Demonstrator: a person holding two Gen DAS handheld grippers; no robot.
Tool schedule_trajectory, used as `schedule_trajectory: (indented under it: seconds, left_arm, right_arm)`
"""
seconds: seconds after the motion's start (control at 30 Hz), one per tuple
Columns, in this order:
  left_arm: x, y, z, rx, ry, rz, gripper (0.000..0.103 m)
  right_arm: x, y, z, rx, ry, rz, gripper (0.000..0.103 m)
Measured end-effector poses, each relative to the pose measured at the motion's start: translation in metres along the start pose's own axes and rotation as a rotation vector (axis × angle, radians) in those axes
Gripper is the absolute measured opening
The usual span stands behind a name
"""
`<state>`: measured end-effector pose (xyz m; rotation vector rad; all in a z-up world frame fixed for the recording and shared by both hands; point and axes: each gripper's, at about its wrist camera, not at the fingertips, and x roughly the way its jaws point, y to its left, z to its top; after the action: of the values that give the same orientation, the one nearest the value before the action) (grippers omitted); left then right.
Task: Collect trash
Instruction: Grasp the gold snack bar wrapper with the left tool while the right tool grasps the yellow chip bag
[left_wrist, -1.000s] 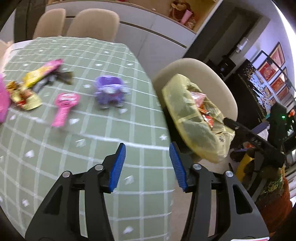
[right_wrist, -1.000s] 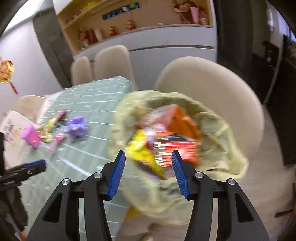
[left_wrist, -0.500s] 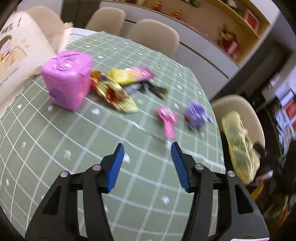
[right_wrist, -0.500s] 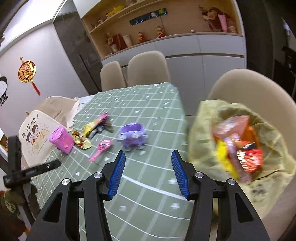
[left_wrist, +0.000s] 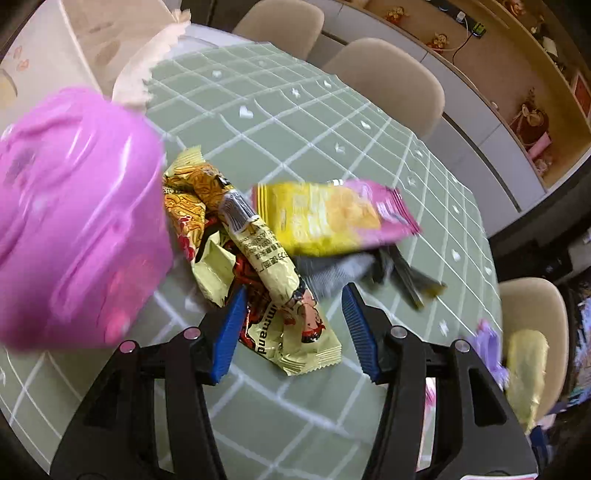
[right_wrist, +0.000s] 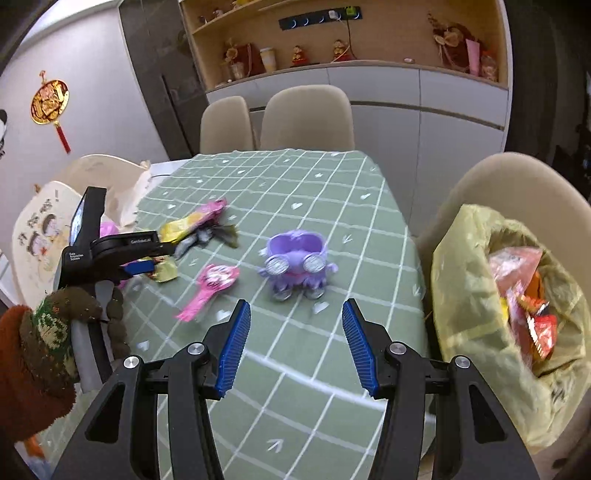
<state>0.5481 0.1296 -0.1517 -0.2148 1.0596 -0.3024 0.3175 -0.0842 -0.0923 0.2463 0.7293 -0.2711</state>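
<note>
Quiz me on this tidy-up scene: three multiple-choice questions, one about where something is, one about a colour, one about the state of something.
1. Where is the trash bag?
A. on a chair by the table
B. on the table's middle
C. on the shelf

2. What colour is the goggle-eyed toy?
A. green
B. purple
C. orange

3. How is the left tool?
A. shut on a wrapper
B. open, around a snack wrapper
C. holding the bag

Answers: 1 A, the bag sits against a chair back. 2 B, its body is purple. 3 B, its blue pads stand apart, either side of the wrapper.

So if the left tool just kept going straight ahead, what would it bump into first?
Probably the pale yellow snack wrapper, lying between the open left tool fingers on the table. Depth is hard to judge.
</note>
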Motion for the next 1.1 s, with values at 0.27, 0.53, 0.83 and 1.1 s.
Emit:
schedule_trajectory:
  seconds: [0.27, 0.53, 0.83, 1.1]
  left_arm:
    - [-0.004, 0.011, -0.01, 0.082, 0.062, -0.119, 0.019]
    - [-0.054, 0.023, -0.058, 0.226, 0.158, -0.278, 0.014]
    - [-0.077, 0.032, -0.096, 0.348, 0.254, -0.375, 0.027]
    - [-0.092, 0.04, -0.082, 0.307, 0.174, -0.367, 0.042]
  right_arm:
    - [0.057, 0.035, 0.047, -0.091, 0.051, 0.102, 0.049]
    - [0.165, 0.107, 0.107, -0.085, 0.116, 0.151, 0.049]
    - [0.253, 0.141, 0.147, -0.174, 0.152, 0.047, 0.049]
    - [0.246, 0.148, 0.115, -0.281, 0.305, 0.137, 0.034]
